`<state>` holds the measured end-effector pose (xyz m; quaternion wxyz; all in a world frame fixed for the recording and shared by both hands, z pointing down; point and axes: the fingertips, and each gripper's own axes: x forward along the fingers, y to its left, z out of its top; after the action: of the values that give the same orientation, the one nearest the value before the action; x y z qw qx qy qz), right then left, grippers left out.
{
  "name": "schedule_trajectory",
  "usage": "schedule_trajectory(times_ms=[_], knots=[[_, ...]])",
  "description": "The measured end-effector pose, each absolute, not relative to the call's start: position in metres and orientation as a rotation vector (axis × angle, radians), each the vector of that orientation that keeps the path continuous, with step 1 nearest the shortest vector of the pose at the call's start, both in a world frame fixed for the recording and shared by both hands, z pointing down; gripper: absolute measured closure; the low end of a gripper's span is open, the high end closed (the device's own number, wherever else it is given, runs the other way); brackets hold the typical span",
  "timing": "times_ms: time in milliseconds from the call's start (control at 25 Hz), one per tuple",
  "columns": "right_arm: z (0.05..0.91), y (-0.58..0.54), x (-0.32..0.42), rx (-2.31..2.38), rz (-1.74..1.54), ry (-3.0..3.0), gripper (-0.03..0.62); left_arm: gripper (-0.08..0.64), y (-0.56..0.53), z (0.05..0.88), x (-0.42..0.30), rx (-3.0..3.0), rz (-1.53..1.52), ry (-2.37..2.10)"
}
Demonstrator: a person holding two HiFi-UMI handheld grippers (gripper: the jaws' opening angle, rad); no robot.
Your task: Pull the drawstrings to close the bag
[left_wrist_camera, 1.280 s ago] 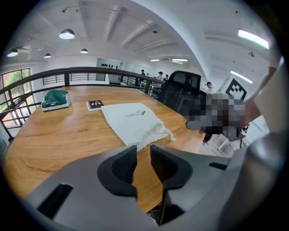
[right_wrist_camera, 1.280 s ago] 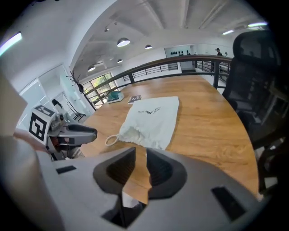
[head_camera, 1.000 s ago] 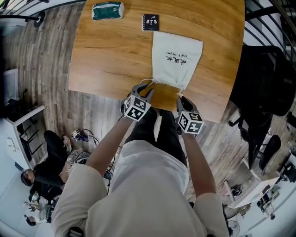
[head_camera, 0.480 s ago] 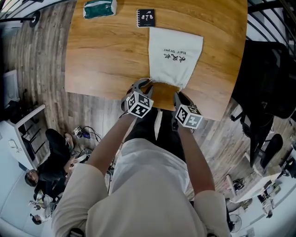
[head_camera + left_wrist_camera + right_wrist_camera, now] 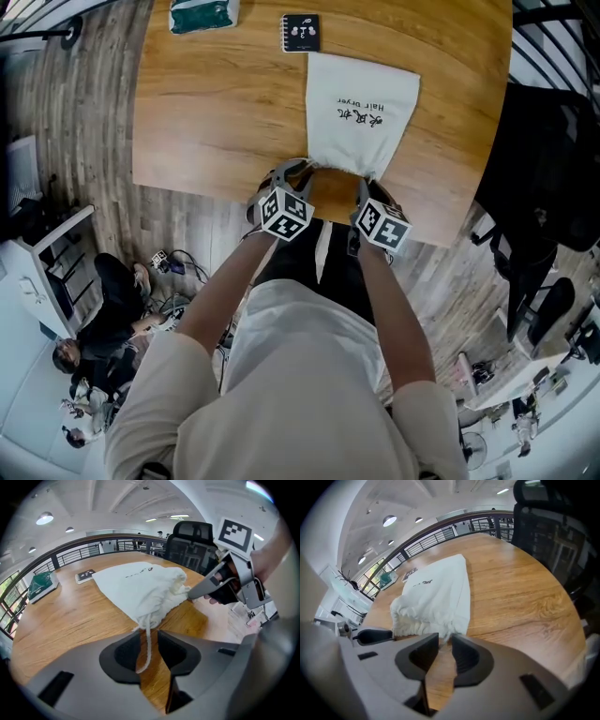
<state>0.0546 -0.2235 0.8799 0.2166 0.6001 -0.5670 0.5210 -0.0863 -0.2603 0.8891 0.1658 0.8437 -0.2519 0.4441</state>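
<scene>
A white drawstring bag (image 5: 361,108) lies flat on the wooden table (image 5: 216,112), its gathered mouth toward me. My left gripper (image 5: 298,173) is at the mouth's left corner. In the left gripper view its jaws (image 5: 149,637) stand open, and the white drawstring (image 5: 147,634) hangs loose between them, its end free. My right gripper (image 5: 367,190) is at the mouth's right corner. In its own view the jaws (image 5: 445,639) stand apart with a bit of the bag's corner (image 5: 457,620) at their tips. The right gripper (image 5: 193,591) also shows touching the gathered mouth.
A green pouch (image 5: 202,14) and a small black notebook (image 5: 302,31) lie at the table's far side. A black office chair (image 5: 553,169) stands to the right of the table. A person (image 5: 103,319) sits on the floor at the lower left, beside some cables.
Both grippers have moved in closer to the bag's mouth. The cord loop that showed by the left gripper a second ago now hangs slack.
</scene>
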Motion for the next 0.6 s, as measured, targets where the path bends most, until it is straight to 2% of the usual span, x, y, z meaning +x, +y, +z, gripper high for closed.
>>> schedule_trajectory(times_ms=[120,360,480,600], knots=[[0.8827,-0.2255,0.0565,1.646,1.339,-1.514,0.506,0.451,-0.2597,0.889,-0.0864,2.406,1.275,-0.741],[0.886,-0.226,0.0615,1.64,1.238,-1.495,0.575,0.451,-0.2603,0.8901,-0.0872,2.409,1.26,-0.79],[0.8856,-0.2258,0.0624,1.621,1.218,-1.52,0.58,0.457,-0.2603,0.8895,-0.0863,2.403,1.256,-0.8],[0.8841,-0.2245,0.0619,1.616,1.212,-1.545,0.58,0.549,-0.2597,0.8895,-0.0835,2.416,1.281,-0.81]])
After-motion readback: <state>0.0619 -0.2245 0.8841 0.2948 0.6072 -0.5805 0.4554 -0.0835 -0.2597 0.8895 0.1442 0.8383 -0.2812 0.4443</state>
